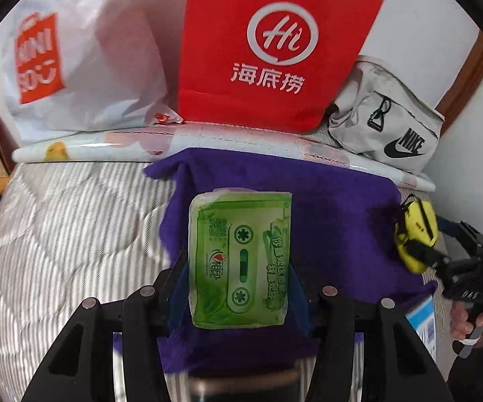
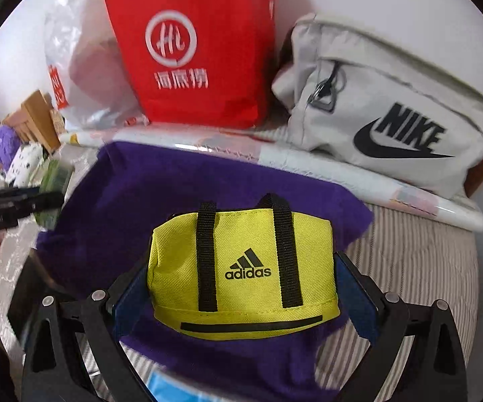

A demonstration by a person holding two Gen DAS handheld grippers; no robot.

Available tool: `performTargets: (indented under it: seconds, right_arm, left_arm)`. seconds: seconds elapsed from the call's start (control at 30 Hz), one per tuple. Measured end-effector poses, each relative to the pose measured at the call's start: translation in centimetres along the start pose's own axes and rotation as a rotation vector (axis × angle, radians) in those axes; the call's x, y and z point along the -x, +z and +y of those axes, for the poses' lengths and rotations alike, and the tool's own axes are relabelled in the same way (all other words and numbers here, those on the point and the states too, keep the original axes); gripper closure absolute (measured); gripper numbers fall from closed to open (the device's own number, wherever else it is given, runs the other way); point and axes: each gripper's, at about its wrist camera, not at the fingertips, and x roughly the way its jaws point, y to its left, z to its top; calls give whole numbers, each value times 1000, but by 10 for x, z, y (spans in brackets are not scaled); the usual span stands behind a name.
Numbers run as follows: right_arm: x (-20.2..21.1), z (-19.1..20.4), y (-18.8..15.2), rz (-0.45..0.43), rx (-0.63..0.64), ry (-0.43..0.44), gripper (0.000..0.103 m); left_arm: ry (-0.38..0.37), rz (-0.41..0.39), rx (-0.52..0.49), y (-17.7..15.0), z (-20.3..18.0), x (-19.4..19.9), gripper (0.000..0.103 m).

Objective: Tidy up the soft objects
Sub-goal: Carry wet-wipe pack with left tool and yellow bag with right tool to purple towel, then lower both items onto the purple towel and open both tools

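Clamped in the left gripper (image 1: 239, 284), a green tissue pack (image 1: 239, 261) hangs above the purple towel (image 1: 341, 221); its slick, squashy wrapper could slide free. Further right over that towel, the right gripper (image 2: 241, 288) pinches a yellow bag (image 2: 241, 268), whose yielding fabric may sag and slip out.

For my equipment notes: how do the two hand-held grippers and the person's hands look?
Both the left gripper and the right gripper have black angular linkage frames with round silver pivot pins. Their fingers carry flat blue pads. A bare-skinned hand grips the right gripper's black handle. No cables are visible.
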Motion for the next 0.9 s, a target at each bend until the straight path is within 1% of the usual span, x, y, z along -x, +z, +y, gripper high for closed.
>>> performTargets:
  seconds: [0.03, 0.17, 0.3, 0.37, 0.47, 0.63, 0.7, 0.77, 0.8, 0.83, 0.9]
  right_arm:
    - [-8, -1, 3, 22, 13, -4, 5]
    - [-30, -3, 9, 68, 50, -31, 5]
    - [-48, -6, 13, 118, 56, -39, 5]
    - [-54, -7, 15, 127, 57, -41, 5]
    - [-61, -8, 17, 136, 68, -45, 5]
    - [-68, -9, 19, 140, 64, -40, 3]
    - [-68, -8, 20, 145, 84, -36, 1]
    - [-68, -8, 20, 143, 98, -38, 1]
    - [-67, -7, 20, 140, 100, -34, 1]
    - [-67, -8, 22, 132, 97, -28, 1]
    - [-64, -9, 22, 119, 100, -17, 1]
  left_arm:
    - [2, 11, 0, 4, 0, -6, 53]
    - [28, 47, -13, 16, 1, -31, 53]
    - [7, 100, 18, 24, 7, -50, 53]
    - [1, 116, 26, 26, 9, -57, 53]
    - [23, 118, 17, 29, 9, -63, 53]
    - [14, 131, 15, 36, 8, -68, 52]
    - [-2, 137, 21, 38, 9, -70, 48]
    - [-5, 136, 16, 39, 8, -70, 40]
    - [1, 127, 11, 39, 7, -68, 31]
    - [8, 119, 6, 39, 5, -68, 27]
    - [11, 104, -9, 39, 1, -65, 25]
